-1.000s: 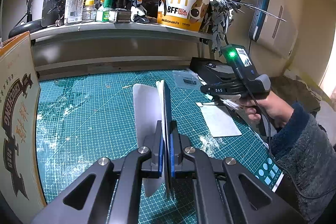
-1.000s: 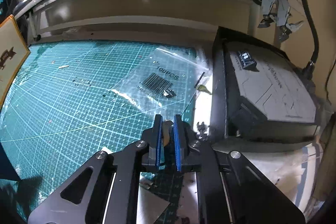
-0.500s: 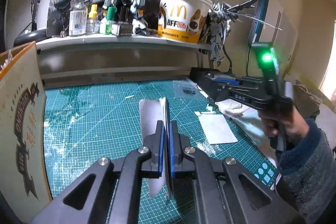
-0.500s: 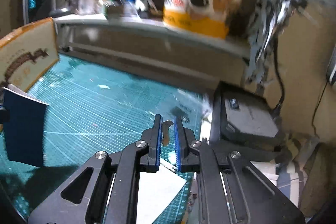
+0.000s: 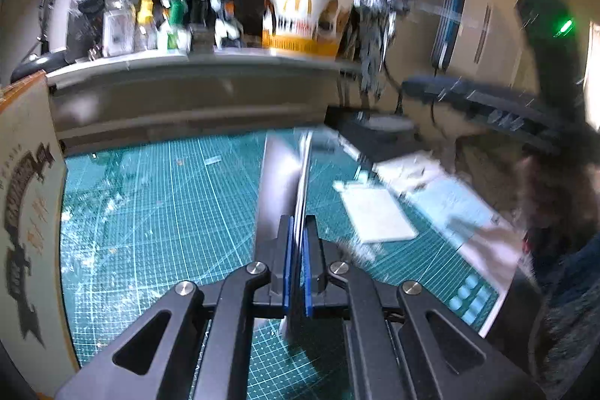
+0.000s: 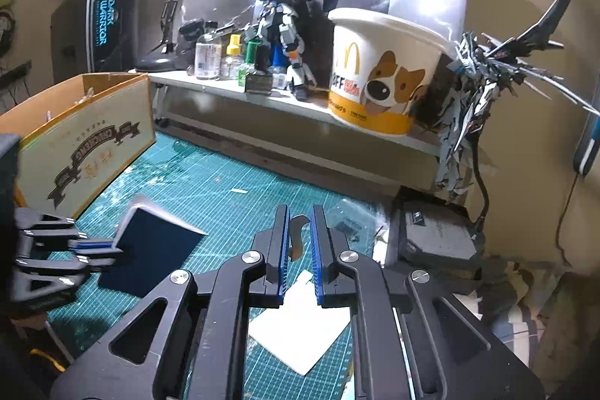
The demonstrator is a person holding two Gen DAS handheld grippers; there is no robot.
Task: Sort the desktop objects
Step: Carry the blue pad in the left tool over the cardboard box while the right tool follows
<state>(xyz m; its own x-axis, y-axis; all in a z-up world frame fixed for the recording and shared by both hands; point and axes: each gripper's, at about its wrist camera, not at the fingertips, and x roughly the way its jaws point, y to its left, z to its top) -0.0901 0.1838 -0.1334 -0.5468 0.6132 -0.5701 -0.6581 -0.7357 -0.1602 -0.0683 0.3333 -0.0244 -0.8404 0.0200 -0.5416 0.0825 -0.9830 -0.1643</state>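
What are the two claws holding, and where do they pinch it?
The left claw pinches a dark blue booklet by its edge. The right claw holds a small curved beige piece between its pads.

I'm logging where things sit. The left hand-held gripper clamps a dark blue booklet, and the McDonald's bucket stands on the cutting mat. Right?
Not quite. The McDonald's bucket stands on the raised shelf behind the cutting mat, as the right wrist view shows. The left hand-held gripper does clamp the dark blue booklet.

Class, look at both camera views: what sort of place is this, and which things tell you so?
Probably a hobbyist's model-building desk at home: a green cutting mat covers the worktop, a robot model figure stands on the shelf, and small bottles sit beside it.
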